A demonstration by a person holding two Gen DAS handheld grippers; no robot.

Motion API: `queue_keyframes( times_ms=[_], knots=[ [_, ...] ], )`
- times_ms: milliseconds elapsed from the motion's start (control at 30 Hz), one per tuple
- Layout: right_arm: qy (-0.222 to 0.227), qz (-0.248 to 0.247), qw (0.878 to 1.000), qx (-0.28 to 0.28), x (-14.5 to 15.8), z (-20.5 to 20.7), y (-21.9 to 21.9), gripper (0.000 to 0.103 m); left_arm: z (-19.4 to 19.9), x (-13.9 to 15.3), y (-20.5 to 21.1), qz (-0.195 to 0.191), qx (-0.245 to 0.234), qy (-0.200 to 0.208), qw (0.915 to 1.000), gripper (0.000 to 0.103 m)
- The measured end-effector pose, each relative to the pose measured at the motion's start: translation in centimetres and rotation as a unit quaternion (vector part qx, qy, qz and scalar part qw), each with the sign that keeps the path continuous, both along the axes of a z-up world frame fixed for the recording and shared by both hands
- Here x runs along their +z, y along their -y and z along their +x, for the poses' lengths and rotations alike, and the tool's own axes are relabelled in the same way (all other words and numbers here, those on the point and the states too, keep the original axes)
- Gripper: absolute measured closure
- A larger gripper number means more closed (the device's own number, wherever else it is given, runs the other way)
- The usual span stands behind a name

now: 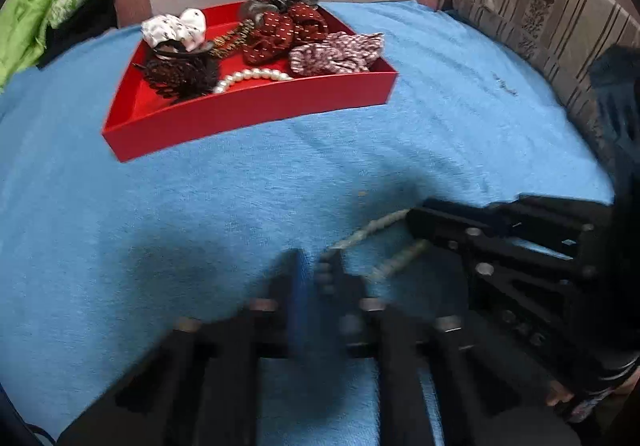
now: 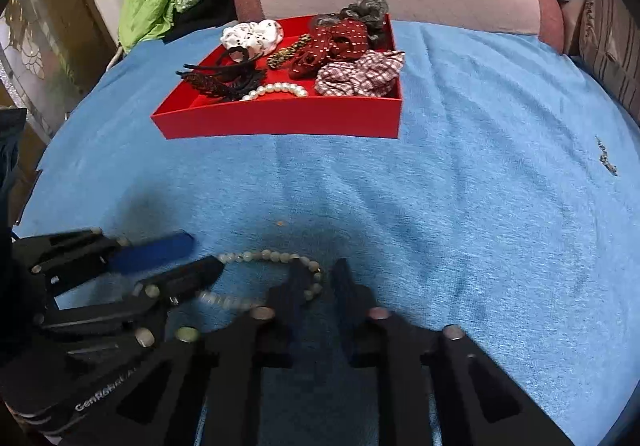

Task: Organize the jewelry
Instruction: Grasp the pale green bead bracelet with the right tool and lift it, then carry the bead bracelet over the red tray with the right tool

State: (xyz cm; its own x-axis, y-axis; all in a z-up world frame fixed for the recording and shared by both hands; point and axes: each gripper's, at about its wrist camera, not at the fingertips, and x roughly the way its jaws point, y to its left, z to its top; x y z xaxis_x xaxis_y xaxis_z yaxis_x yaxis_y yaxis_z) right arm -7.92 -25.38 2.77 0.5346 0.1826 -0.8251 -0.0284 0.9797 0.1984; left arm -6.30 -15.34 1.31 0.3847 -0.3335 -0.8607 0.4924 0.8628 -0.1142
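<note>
Both grippers are working low over the near part of the blue towel (image 2: pixel 460 186), pinching a pale bead bracelet (image 2: pixel 276 256) that is lying on the nap, well short of the red tray (image 2: pixel 280 118) at the far side. The left gripper (image 2: pixel 202 258), coming in from the left in the right wrist's view, is nipping the bracelet's left end, though a thin gap of cloth is showing between its blue-padded finger and its black one, so I cannot say from sight how hard it is biting; I am judging it drawn together on the beads. The right gripper (image 2: pixel 326 276) is straddling the loop's right end with its black fingers close together, seemingly clamped on the strand. So the step in hand is picking up this last loose piece, and the next move is calling for a joint lift and a carry to the far tray without letting the strand sag or slip. The beads are looking small, round, smooth and greenish-white, strung loosely. Already sitting in the stiff, low-walled tray are a white pearl bracelet (image 2: pixel 276 89), puffy fabric scrunchies (image 2: pixel 358 78), a black lacy hair clip (image 2: pixel 224 80) and a gold-brown beaded band (image 2: pixel 286 51).
</note>
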Motion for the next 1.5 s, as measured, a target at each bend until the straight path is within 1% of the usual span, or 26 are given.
queue_keyframes(
  times_ms=[100, 367, 567, 700, 1033, 1500],
  knots=[
    [0.002, 0.006, 1.000, 0.005, 0.4, -0.1, -0.3, 0.097, 0.0, 0.5, -0.2, -0.013, 0.000, -0.013, 0.9998, 0.098],
    [0.032, 0.019, 0.999, 0.000, 3.0, -1.4, -0.8, 0.097, -1.5, 3.1, -1.0, -0.027, 0.003, -0.002, 0.9996, 0.098],
    [0.058, 0.023, 0.998, -0.001, 5.3, -2.7, -1.3, 0.097, -2.9, 5.6, -1.6, -0.026, 0.007, 0.022, 0.9994, 0.098],
    [0.069, 0.022, 0.997, -0.001, 6.4, -3.6, -1.7, 0.097, -3.8, 7.1, -2.0, -0.018, 0.012, 0.043, 0.9988, 0.098],
    [0.102, 0.020, 0.995, 0.003, 9.4, -5.5, -2.7, 0.097, -6.3, 10.7, -3.0, -0.009, 0.021, 0.092, 0.9955, 0.098],
    [0.144, 0.010, 0.989, 0.013, 13.1, -7.7, -4.6, 0.096, -8.7, 14.1, -5.0, -0.014, 0.040, 0.129, 0.9907, 0.098]
  ],
)
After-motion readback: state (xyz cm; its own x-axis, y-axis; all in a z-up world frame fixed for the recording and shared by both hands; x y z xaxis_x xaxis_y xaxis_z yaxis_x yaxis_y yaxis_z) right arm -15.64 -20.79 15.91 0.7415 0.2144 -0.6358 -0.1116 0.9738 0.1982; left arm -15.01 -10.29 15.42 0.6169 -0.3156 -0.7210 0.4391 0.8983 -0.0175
